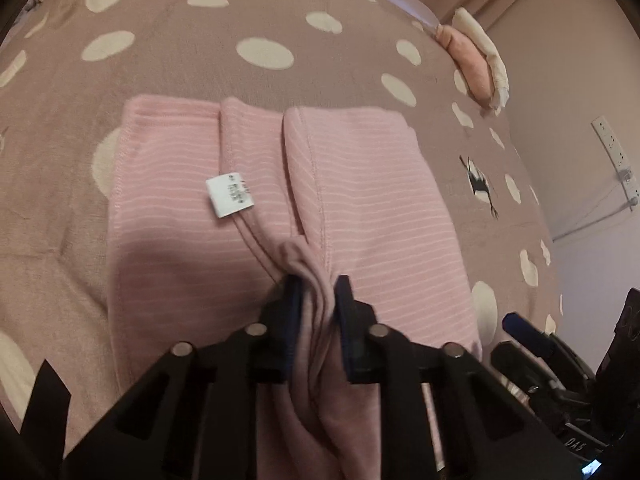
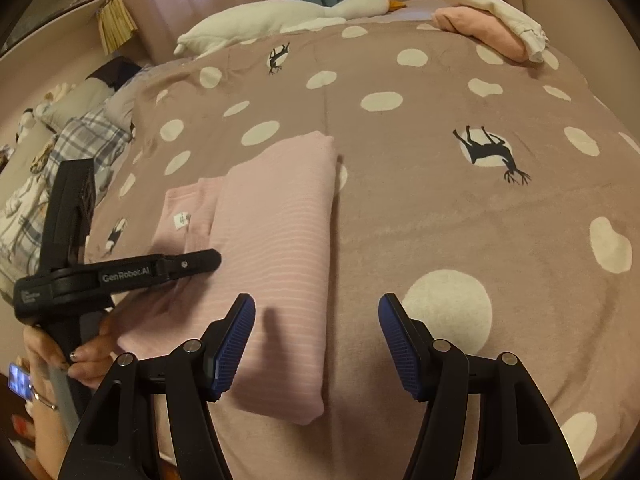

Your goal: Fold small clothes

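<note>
Pink striped garment folded on the bed. Left gripper fingers pinched on a bunched fold, seemingly its near edge. Right gripper fingers wide apart, empty, beside it.

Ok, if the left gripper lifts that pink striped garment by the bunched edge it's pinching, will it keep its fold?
Probably not. The pink striped garment looks like soft, thin knit, already crumpling between the fingers of the left gripper, so it should drape limply. It seems light, and the loose folded layers would likely slide open. The right gripper is open, supporting nothing.
</note>
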The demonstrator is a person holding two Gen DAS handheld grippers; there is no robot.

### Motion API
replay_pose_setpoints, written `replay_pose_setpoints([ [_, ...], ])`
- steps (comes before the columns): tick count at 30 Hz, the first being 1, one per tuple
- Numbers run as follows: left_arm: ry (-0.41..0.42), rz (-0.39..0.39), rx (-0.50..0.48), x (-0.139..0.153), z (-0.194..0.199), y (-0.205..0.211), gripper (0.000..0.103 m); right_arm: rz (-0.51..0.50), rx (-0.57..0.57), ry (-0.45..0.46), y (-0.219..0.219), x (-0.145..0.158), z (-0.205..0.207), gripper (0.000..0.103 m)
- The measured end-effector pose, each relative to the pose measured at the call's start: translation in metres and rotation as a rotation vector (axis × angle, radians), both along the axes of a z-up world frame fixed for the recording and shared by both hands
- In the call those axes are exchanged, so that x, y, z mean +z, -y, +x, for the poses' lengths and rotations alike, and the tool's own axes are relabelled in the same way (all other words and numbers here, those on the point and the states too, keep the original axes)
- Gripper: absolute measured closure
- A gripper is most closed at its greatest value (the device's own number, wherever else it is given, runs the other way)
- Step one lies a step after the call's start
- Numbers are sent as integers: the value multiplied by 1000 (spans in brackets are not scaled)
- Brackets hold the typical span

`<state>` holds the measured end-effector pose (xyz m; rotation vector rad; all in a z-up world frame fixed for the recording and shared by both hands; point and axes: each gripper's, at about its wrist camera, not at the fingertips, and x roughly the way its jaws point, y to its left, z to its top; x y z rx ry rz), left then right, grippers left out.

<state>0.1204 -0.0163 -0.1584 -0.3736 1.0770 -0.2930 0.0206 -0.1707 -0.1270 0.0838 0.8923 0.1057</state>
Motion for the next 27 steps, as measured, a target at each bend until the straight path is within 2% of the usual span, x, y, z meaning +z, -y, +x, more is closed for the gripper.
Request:
replay_pose_setpoints([
  [6, 122, 58, 19, 45, -18, -18, 90, -1, 24, 16, -5, 6, -2, 39],
  [9, 144, 105, 35, 55, -26, -33, 90, -5, 50, 14, -13, 4, -2, 39],
  [13, 151, 182, 68, 48, -35, -47, 89, -17, 80, -8, -25, -3, 1, 39],
  [17, 84, 192, 98, 19, -34, -61, 88, -40, 109, -33, -36, -10, 4, 39],
  [20, 66, 228, 109, 4, -33, -61, 86, -52, 123, -51, -42, -15, 6, 39],
  [26, 66, 176, 137, 12, -37, -67, 79, -73, 132, -70, -47, -20, 6, 39],
  [27, 70, 166, 144, 15, -39, -70, 75, -73, 135, -66, -47, -19, 7, 39],
])
